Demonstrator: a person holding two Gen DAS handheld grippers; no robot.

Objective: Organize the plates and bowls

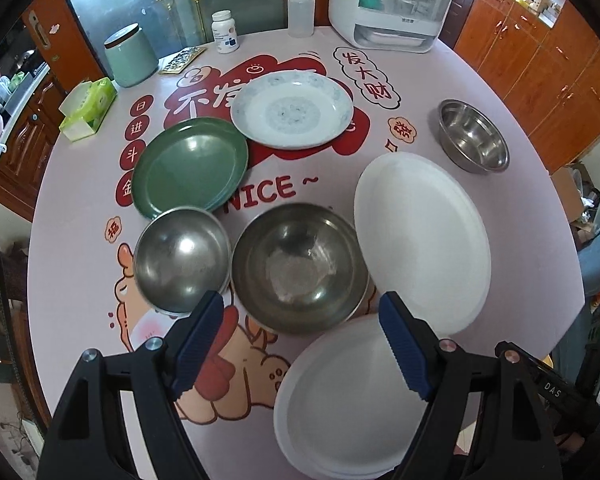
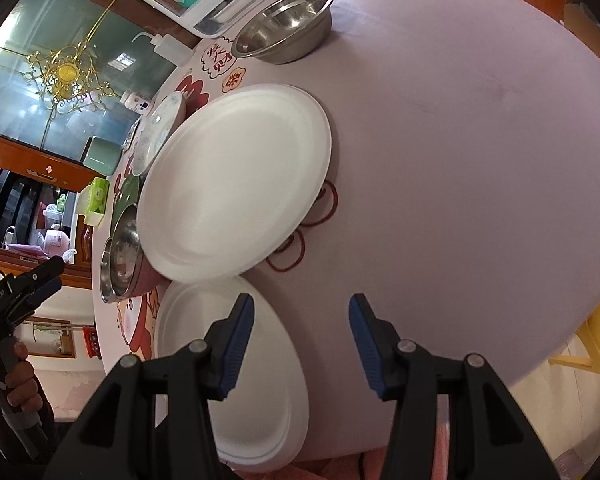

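In the left wrist view my left gripper point(image 1: 300, 320) is open and empty above the near table. Just beyond it sit a large steel bowl point(image 1: 300, 268) and a smaller steel bowl point(image 1: 182, 258). A green plate point(image 1: 188, 168), a patterned white plate point(image 1: 292, 110), two plain white plates point(image 1: 424, 240) point(image 1: 348, 404) and a third steel bowl point(image 1: 474, 136) lie around them. In the right wrist view my right gripper point(image 2: 302, 322) is open and empty over the edge of the near white plate point(image 2: 236, 368), with the larger white plate point(image 2: 236, 180) beyond and the steel bowl point(image 2: 286, 26) far off.
At the table's far edge stand a mint canister point(image 1: 130, 56), a tissue box point(image 1: 88, 108), a pill bottle point(image 1: 225, 32), a squeeze bottle point(image 1: 300, 12) and a white cabinet appliance point(image 1: 392, 4). The bare pink tabletop point(image 2: 480, 160) spreads to the right. The left gripper also shows in the right wrist view point(image 2: 28, 284).
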